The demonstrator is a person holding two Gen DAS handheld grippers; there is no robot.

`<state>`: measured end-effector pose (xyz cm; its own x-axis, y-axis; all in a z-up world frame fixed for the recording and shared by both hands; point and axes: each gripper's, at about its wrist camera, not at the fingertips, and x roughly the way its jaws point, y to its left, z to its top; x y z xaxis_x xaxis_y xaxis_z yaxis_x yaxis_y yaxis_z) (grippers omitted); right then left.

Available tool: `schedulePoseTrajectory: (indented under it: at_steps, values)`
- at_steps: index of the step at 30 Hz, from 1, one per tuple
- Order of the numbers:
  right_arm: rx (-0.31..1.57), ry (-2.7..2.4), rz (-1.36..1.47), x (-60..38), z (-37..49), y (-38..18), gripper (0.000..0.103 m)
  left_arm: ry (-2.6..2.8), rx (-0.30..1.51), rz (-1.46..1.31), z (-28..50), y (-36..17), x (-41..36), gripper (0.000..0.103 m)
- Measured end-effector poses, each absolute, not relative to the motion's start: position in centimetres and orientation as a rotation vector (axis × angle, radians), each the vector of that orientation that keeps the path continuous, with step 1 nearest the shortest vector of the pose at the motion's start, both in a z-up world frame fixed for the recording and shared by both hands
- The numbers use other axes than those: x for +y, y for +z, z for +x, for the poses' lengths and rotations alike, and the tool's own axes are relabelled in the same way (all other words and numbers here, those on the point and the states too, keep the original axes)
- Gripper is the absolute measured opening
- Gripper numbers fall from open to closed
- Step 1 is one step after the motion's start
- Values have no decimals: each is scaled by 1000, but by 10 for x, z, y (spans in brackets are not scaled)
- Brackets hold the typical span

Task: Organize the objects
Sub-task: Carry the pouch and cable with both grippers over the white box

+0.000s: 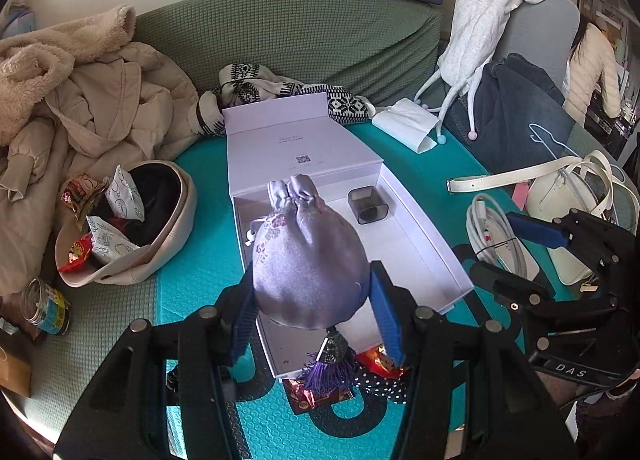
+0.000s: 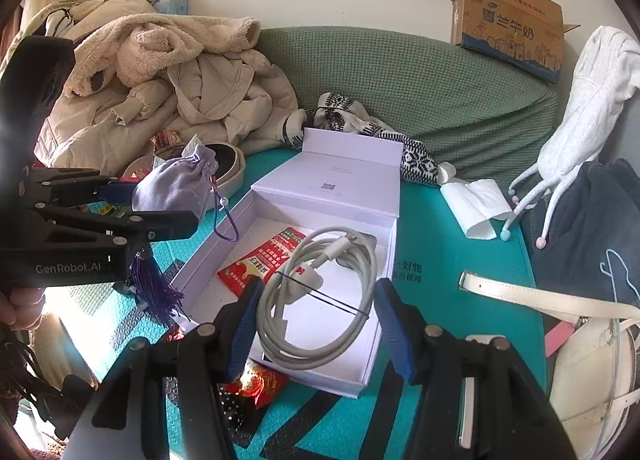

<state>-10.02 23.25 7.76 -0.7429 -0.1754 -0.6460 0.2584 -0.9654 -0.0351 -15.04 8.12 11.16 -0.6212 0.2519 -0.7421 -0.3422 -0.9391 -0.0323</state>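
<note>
My left gripper (image 1: 314, 280) is shut on a lilac satin drawstring pouch (image 1: 304, 244) with a purple tassel (image 1: 332, 372) hanging below. It hangs over the near end of an open white box (image 1: 400, 256). A small grey translucent case (image 1: 369, 204) lies in the box. My right gripper (image 2: 320, 288) is shut on a coiled white cable (image 2: 316, 360), held above the box's tray, where a red packet (image 2: 264, 260) lies. In the right wrist view the left gripper (image 2: 156, 204) and its pouch (image 2: 176, 184) hang left of the box lid (image 2: 340, 176).
The box lies on a teal mat (image 1: 200, 292) on a green sofa. A beige cap (image 1: 160, 220) full of snack packets and a pile of coats (image 1: 100, 108) lie left. A white handbag (image 1: 560, 196) is right, a jar (image 1: 46, 306) near left. A person (image 1: 592, 68) stands far right.
</note>
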Motion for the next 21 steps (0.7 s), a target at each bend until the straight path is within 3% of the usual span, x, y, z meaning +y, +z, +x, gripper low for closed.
schedulePoseTrajectory:
  at_steps: [21]
  values:
    - [209, -2713, 890, 242, -209, 73, 57, 2589, 196, -1068, -263, 103, 106, 50]
